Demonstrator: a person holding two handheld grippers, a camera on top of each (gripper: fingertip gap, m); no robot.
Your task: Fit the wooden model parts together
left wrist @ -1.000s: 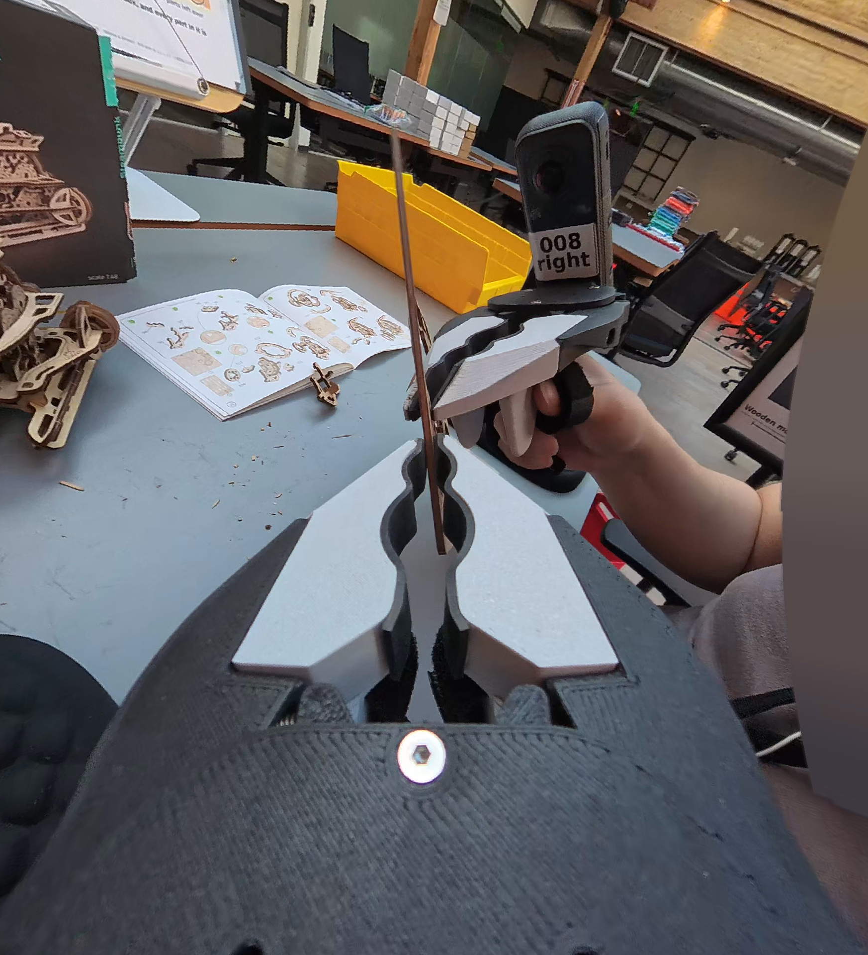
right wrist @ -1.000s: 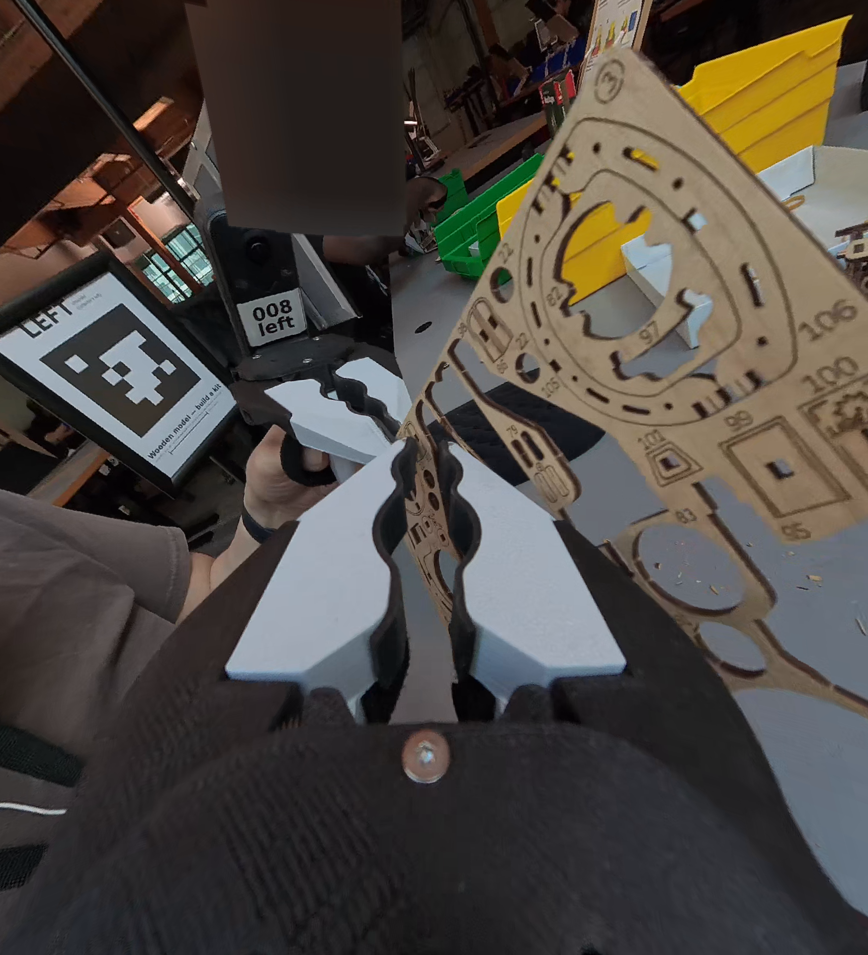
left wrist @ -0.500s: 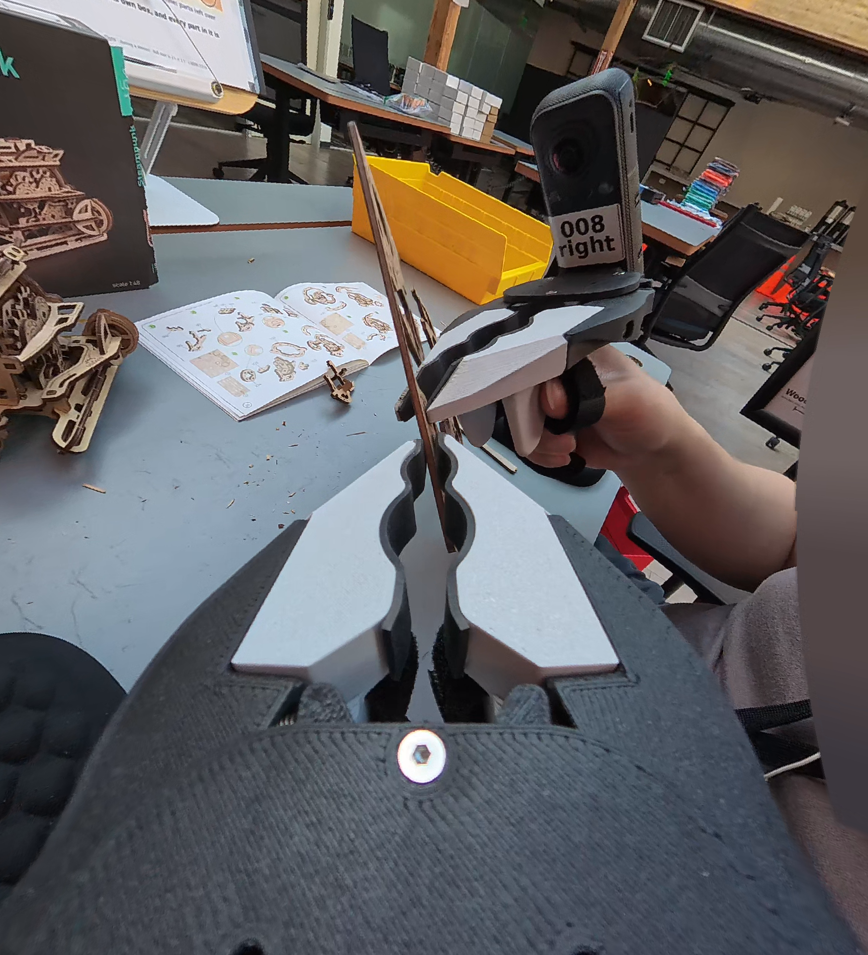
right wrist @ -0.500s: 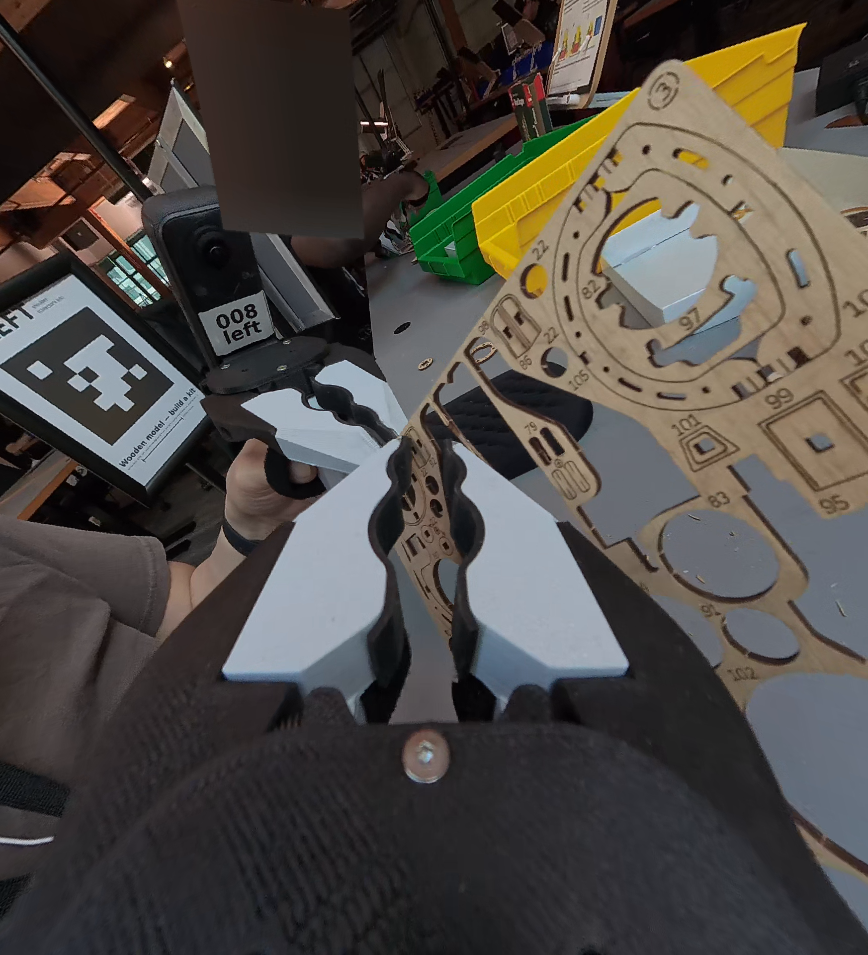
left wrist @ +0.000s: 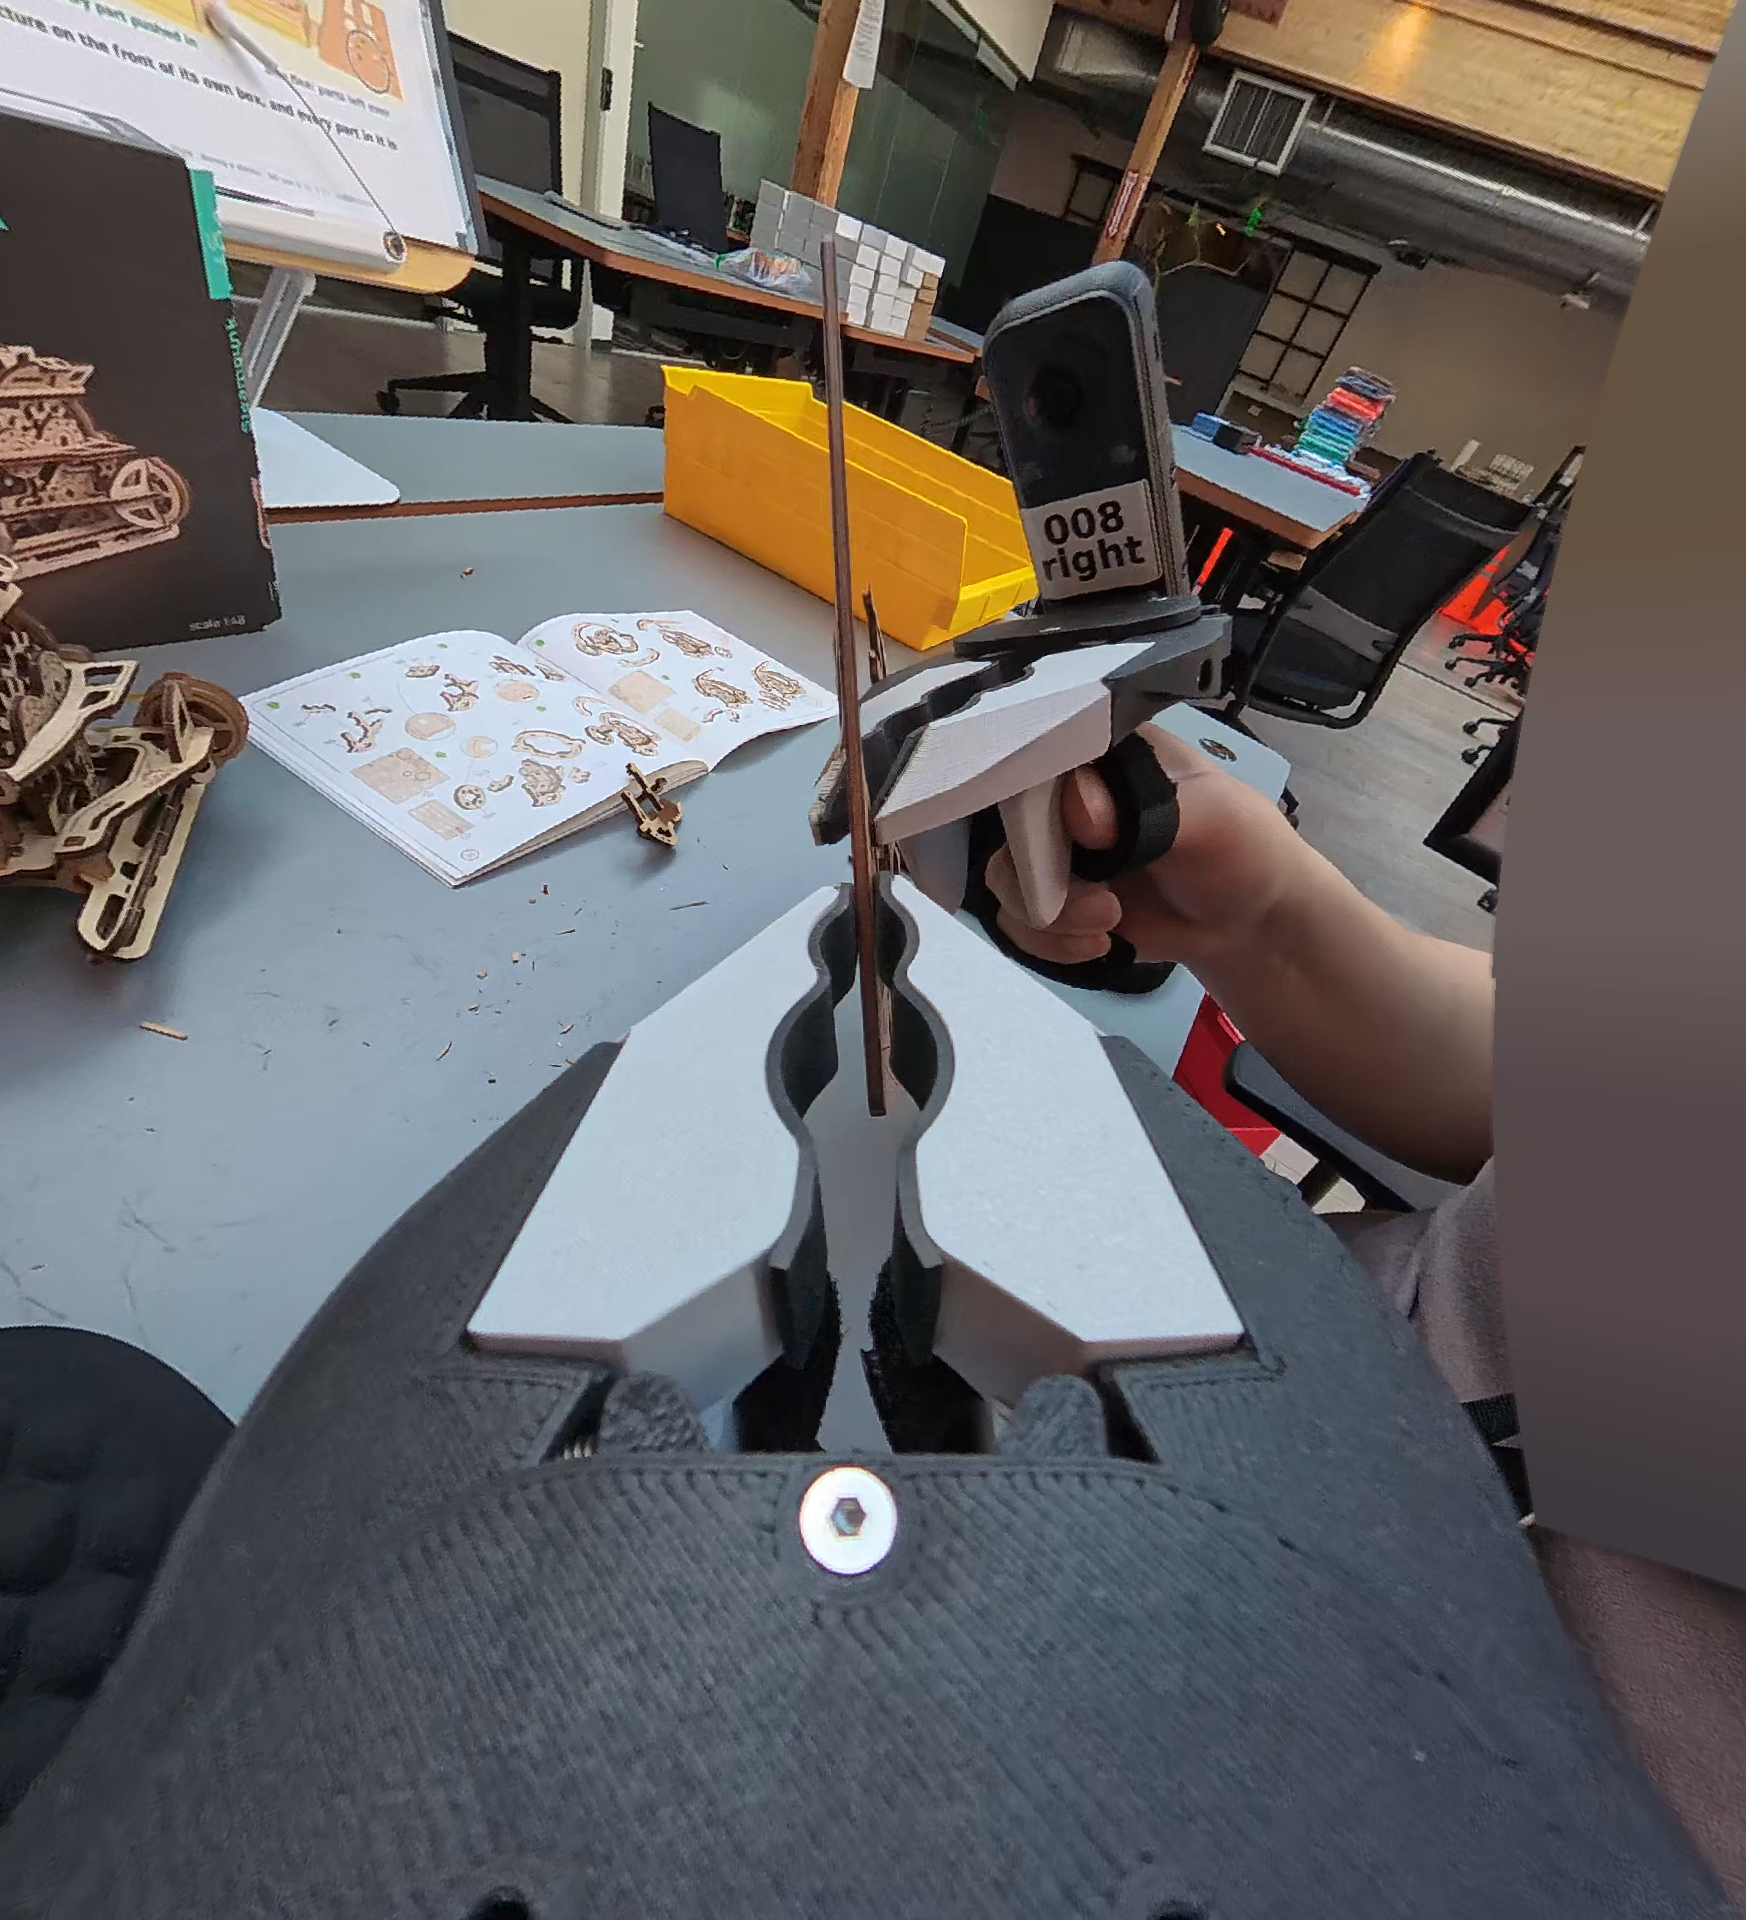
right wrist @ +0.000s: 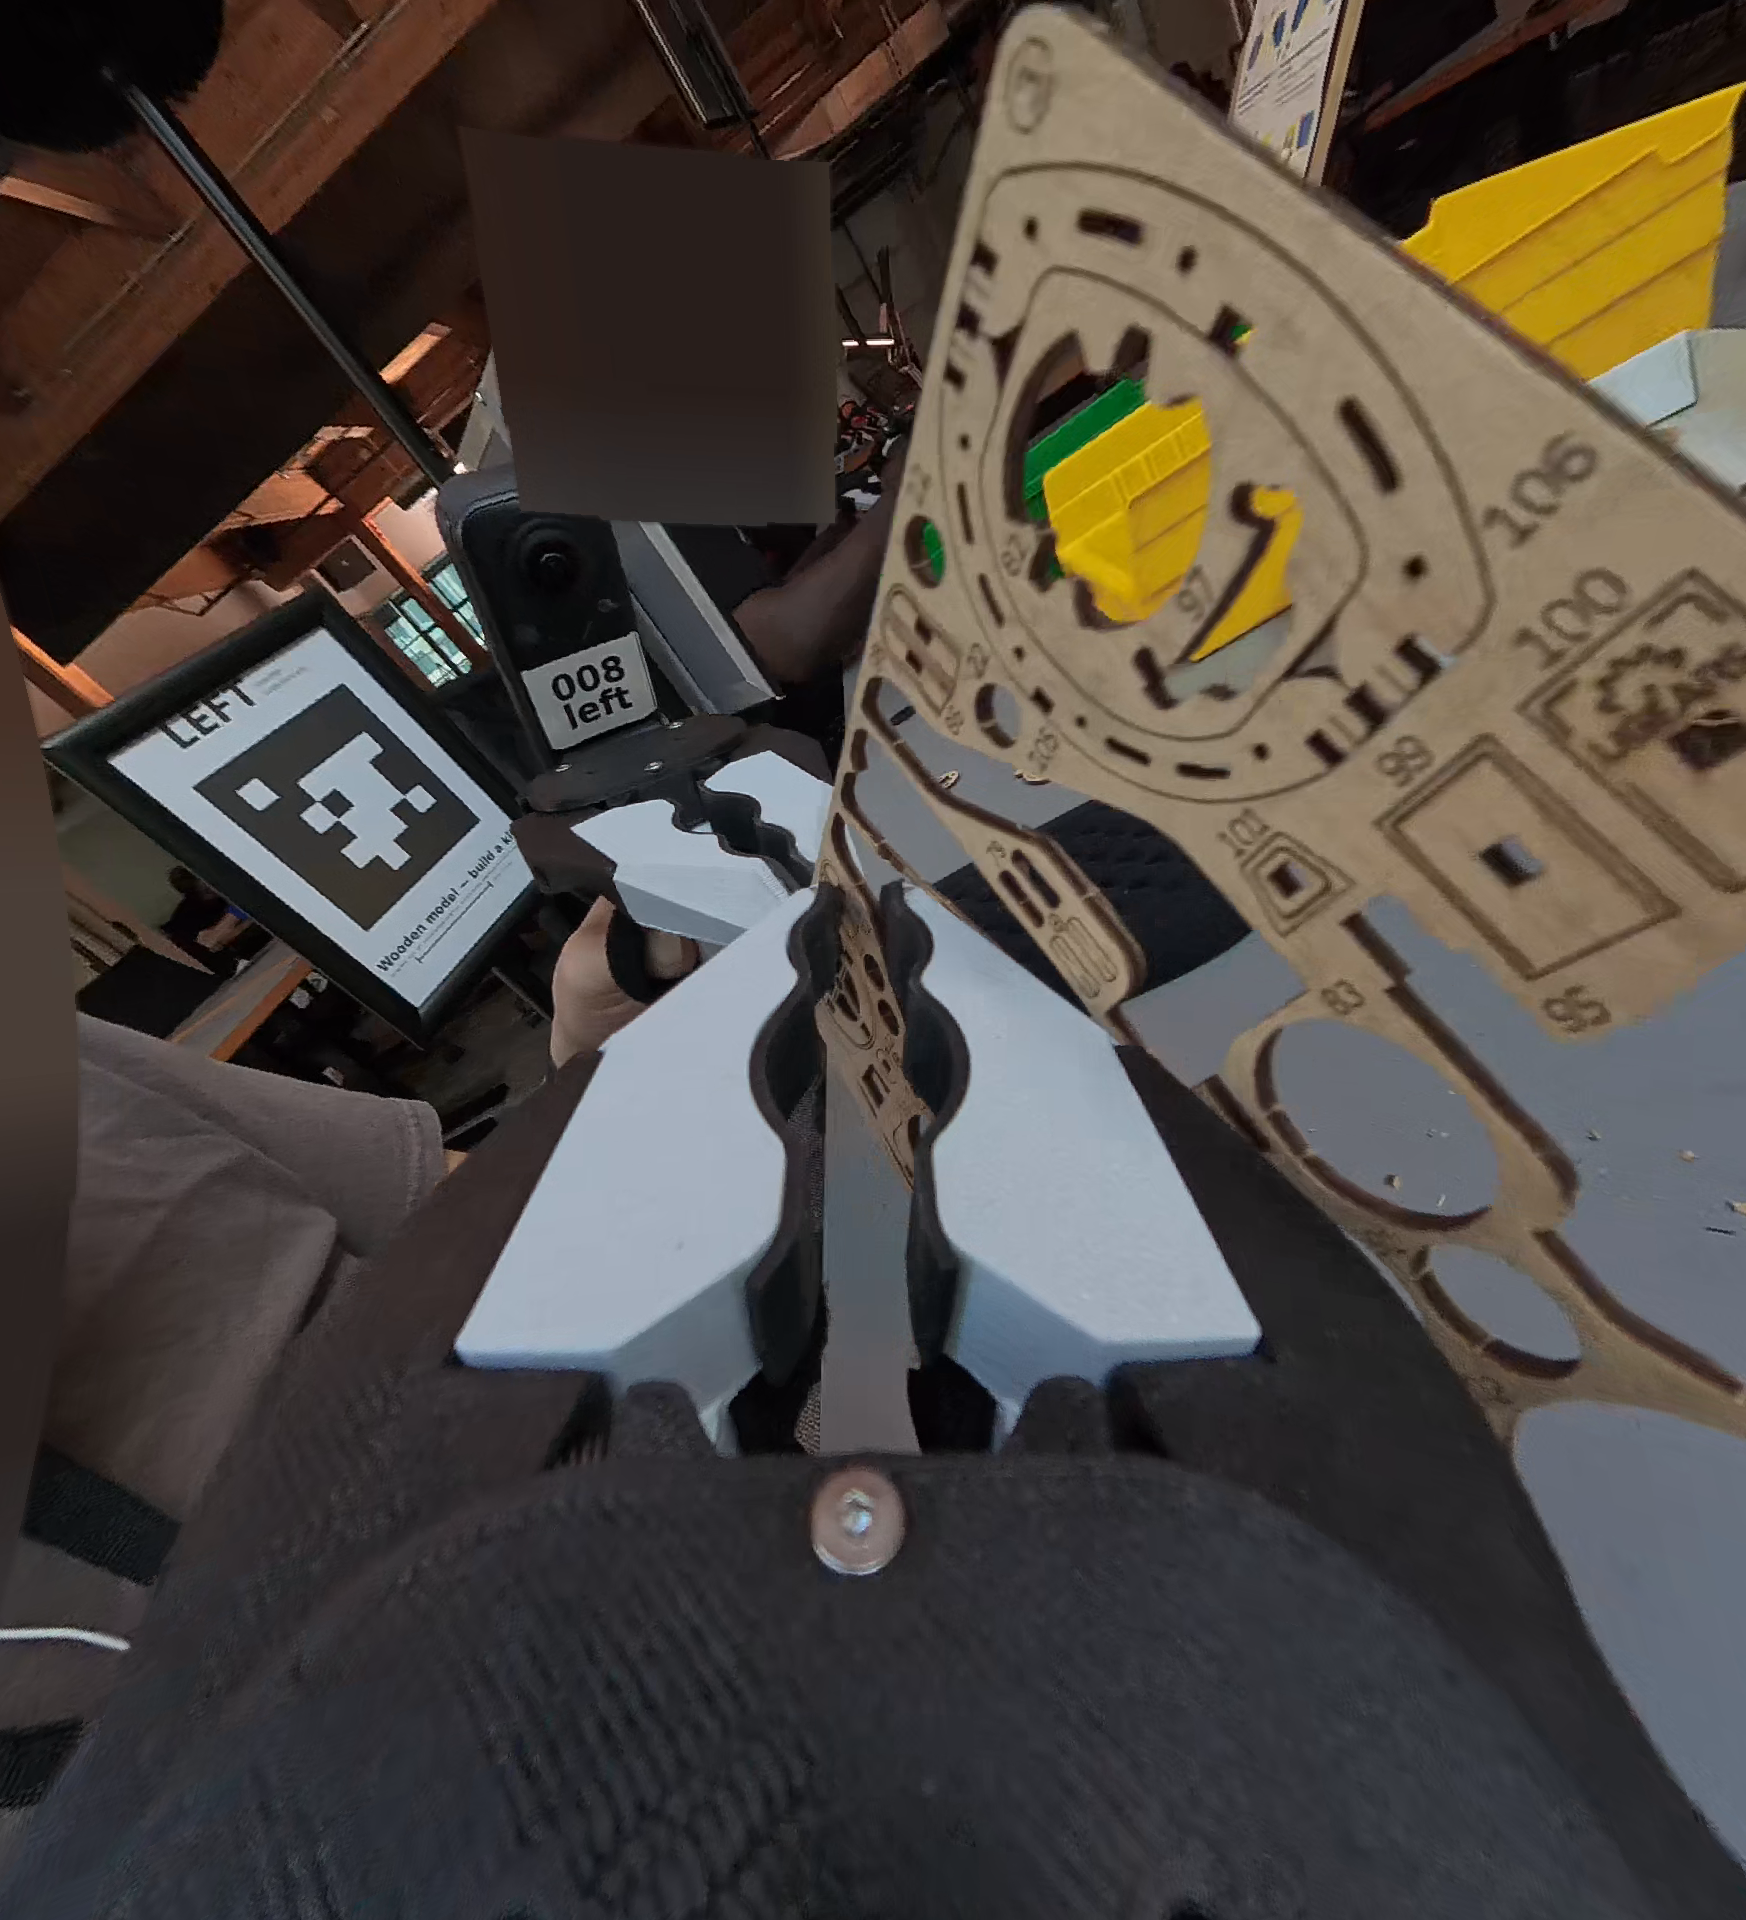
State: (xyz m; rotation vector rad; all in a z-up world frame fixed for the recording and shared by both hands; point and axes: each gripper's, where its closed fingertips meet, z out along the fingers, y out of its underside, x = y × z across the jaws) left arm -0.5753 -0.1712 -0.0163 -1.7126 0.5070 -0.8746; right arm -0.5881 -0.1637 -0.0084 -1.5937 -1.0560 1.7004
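Swinging back upright now, the laser-cut plywood parts sheet (left wrist: 841,582) stands edge-on up the middle of the left wrist view, where half a second ago it leaned toward the upper left. Both claws are on it: the left gripper (left wrist: 861,912) is closed on the sheet's lower edge at centre frame, and the right gripper (right wrist: 858,914) is clamped on the same corner, with the board fanning out across the upper right of its own view. From there you can see the sheet (right wrist: 1368,582) is half emptied, with round and oval cut-outs open to the grey table (right wrist: 1679,1091) in the lower right.

Step in hand, by my reading: working a piece loose from the sheet, not yet joining anything. The next move calls for one claw to hold the frame steady while the other shifts onto a single numbered part and snaps it free without cracking the thin ply.

Waiting at far left of the left view is the half-built wooden model (left wrist: 27,769), with the open instruction booklet (left wrist: 536,727) and one small loose wooden piece (left wrist: 653,804) at centre.
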